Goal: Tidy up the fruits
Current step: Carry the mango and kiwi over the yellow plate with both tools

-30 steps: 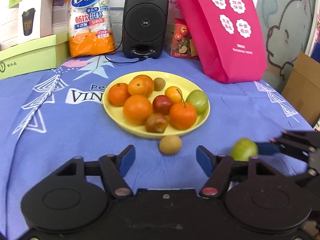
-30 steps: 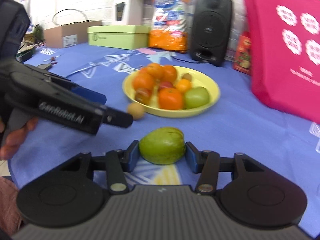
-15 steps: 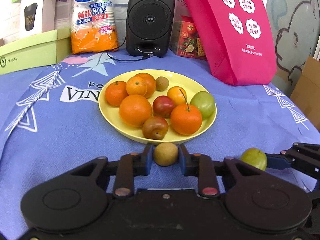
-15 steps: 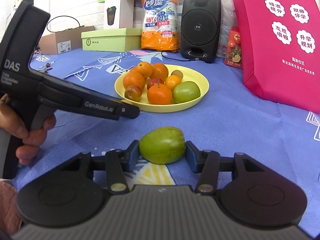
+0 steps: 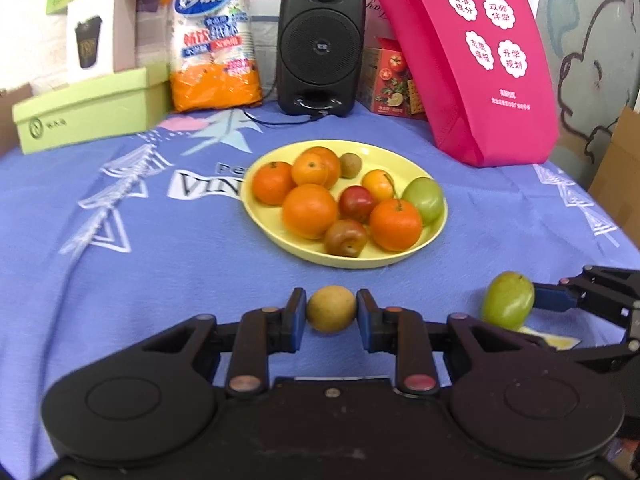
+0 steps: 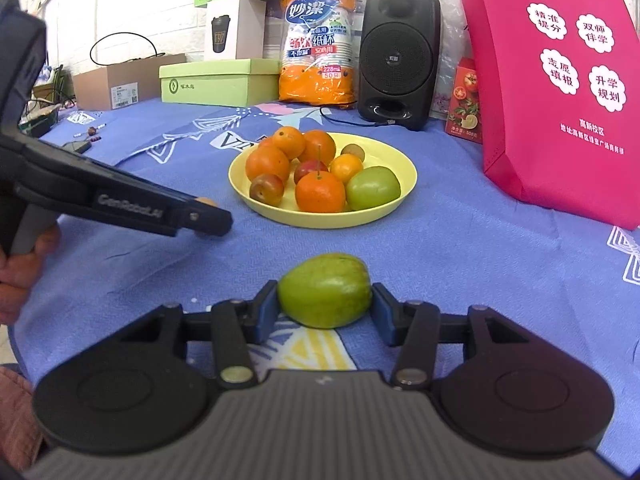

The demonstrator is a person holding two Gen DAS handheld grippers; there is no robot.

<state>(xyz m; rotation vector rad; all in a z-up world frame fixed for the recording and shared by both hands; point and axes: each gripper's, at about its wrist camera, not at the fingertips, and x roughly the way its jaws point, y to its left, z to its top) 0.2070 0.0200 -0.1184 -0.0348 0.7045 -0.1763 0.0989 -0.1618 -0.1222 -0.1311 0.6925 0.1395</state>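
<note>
A yellow plate holds several oranges, red plums, a green fruit and a small brown fruit in the middle of the blue cloth. My left gripper is shut on a small tan round fruit, lifted in front of the plate. Seen from the right wrist view, the left gripper hides most of that fruit. My right gripper is shut on a green mango-like fruit, which also shows in the left wrist view, right of the left gripper.
At the back stand a black speaker, an orange pack of paper cups, a green box, a small red box and a pink bag. A cardboard box sits far left.
My left gripper closed on the tan fruit and lifted it back from the plate's edge. My right gripper kept its hold on the green fruit.
</note>
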